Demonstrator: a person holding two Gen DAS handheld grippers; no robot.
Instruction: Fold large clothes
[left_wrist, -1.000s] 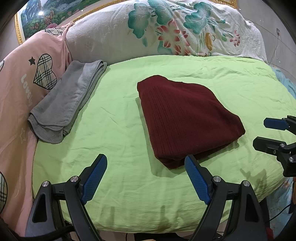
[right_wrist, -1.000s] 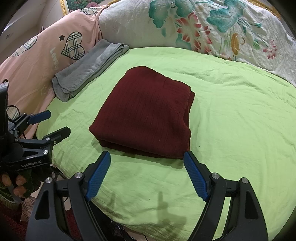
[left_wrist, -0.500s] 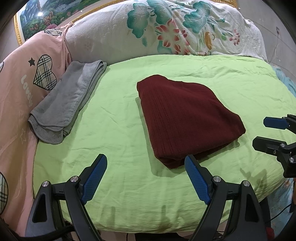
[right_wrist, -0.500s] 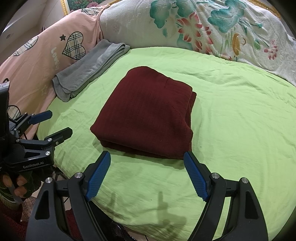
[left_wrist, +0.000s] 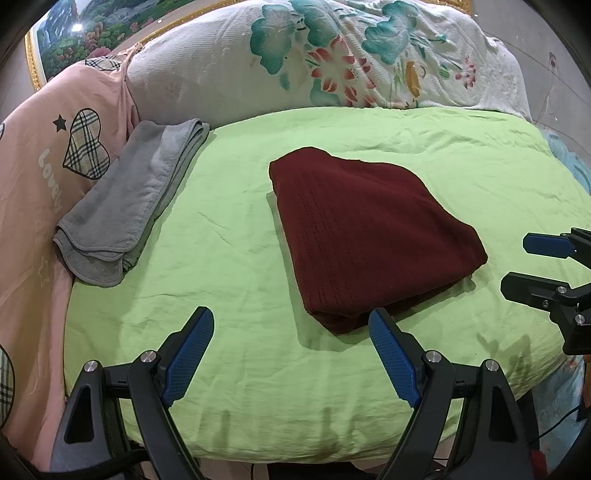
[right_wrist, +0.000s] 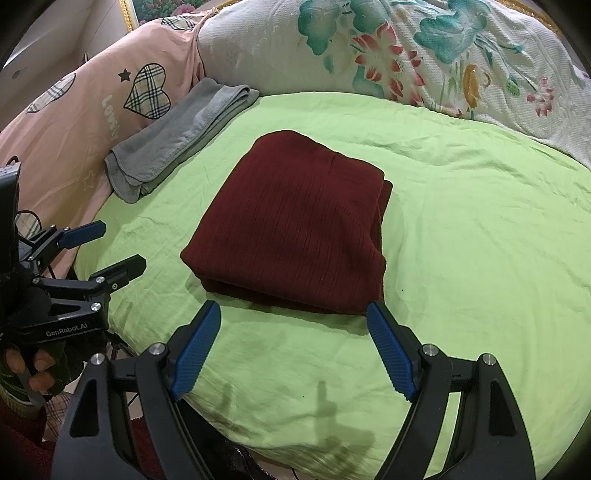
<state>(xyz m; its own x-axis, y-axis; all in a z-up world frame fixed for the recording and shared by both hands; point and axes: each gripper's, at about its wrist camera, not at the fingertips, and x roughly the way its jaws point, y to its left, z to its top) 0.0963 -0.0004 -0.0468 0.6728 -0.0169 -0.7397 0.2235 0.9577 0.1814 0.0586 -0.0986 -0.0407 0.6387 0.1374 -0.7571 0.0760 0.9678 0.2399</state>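
Observation:
A dark red knitted garment (left_wrist: 369, 236) lies folded in a neat rectangle on the green sheet (left_wrist: 229, 258); it also shows in the right wrist view (right_wrist: 295, 229). My left gripper (left_wrist: 291, 321) is open and empty, just short of the garment's near left corner. My right gripper (right_wrist: 293, 314) is open and empty at the garment's near edge. Each gripper shows in the other's view: the right one (left_wrist: 517, 262) at the right edge, the left one (right_wrist: 122, 247) at the left edge, both off the cloth.
A folded grey towel (left_wrist: 125, 206) lies at the sheet's left edge. A pink cover with plaid hearts (left_wrist: 33, 177) is left of it. A floral pillow (left_wrist: 332, 62) lies behind. The green sheet's front edge (left_wrist: 295, 446) drops off below the grippers.

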